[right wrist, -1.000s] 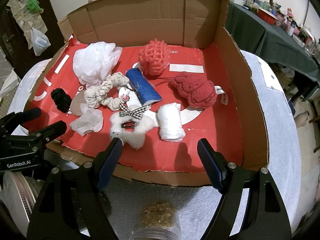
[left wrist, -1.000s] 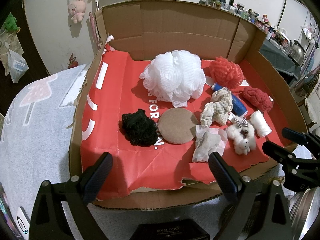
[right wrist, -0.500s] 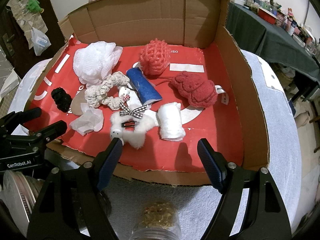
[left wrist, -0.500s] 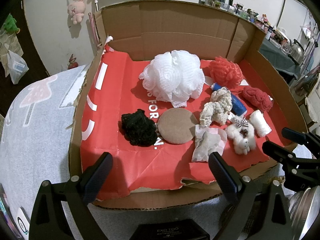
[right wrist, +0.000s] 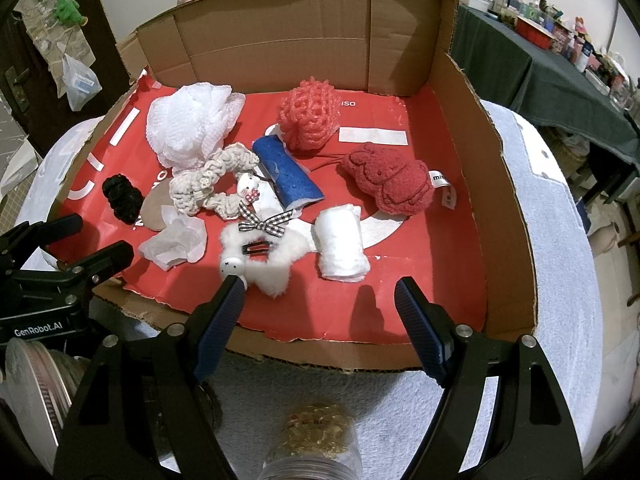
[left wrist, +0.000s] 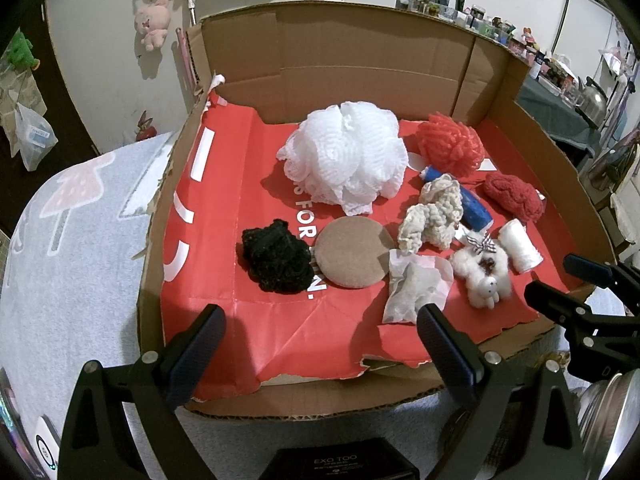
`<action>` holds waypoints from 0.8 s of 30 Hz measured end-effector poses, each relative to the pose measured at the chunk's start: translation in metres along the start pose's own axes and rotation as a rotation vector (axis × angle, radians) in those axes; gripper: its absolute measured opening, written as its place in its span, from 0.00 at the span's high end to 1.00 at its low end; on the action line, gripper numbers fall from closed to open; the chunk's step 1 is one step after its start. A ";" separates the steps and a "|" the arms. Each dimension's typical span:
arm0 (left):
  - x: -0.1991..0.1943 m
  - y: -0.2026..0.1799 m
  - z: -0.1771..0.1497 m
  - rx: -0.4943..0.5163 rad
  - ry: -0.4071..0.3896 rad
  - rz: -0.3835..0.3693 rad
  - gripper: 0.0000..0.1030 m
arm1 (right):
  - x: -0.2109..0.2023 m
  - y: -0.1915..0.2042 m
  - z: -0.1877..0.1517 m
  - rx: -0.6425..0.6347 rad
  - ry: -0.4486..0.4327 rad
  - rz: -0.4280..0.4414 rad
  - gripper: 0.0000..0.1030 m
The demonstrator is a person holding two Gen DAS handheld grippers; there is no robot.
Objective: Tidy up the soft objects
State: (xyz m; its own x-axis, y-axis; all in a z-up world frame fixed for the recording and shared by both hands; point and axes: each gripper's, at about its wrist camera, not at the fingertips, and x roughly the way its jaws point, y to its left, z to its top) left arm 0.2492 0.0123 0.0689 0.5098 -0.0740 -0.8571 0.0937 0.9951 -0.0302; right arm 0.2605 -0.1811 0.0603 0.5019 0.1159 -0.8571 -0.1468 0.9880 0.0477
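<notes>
Soft things piled in our cardboard tray [left wrist: 556, 148].
We hold the left gripper [left wrist: 320, 330] and right gripper [right wrist: 320, 300] at its near edge, jaws spread, empty; the white mesh pouf [left wrist: 346, 162] sits mid-tray, the fluffy white scrunchie [right wrist: 262, 258] nearest.

White wall [left wrist: 100, 52] with hung plush toys [left wrist: 153, 22]; dark door [right wrist: 24, 60]; cluttered green-clothed table [right wrist: 560, 80].

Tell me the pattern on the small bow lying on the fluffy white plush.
Black-and-white gingham check on the bow; clearest in the right wrist view.
</notes>
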 end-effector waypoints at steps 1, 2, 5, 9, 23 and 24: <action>0.000 0.000 0.000 0.000 0.000 0.000 0.05 | 0.000 0.000 0.000 -0.001 0.000 0.000 0.25; 0.000 0.000 0.000 0.000 0.000 0.000 0.05 | 0.000 0.000 0.000 -0.001 0.000 0.000 0.25; 0.000 0.000 0.000 0.000 0.000 -0.001 0.05 | 0.000 0.000 0.000 0.000 -0.002 0.000 0.25; 0.000 0.000 0.000 0.002 -0.001 -0.002 0.05 | 0.000 -0.001 0.000 0.000 -0.003 0.001 0.25; -0.013 0.005 0.000 -0.022 -0.019 -0.028 0.05 | -0.014 -0.002 0.001 -0.015 -0.046 0.001 0.25; -0.021 0.006 0.001 -0.017 -0.041 -0.019 0.05 | -0.019 -0.003 0.002 -0.011 -0.058 -0.001 0.25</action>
State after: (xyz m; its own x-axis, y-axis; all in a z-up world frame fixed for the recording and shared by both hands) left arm 0.2398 0.0197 0.0869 0.5430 -0.0947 -0.8344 0.0890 0.9945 -0.0550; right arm 0.2529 -0.1864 0.0773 0.5507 0.1209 -0.8259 -0.1555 0.9870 0.0408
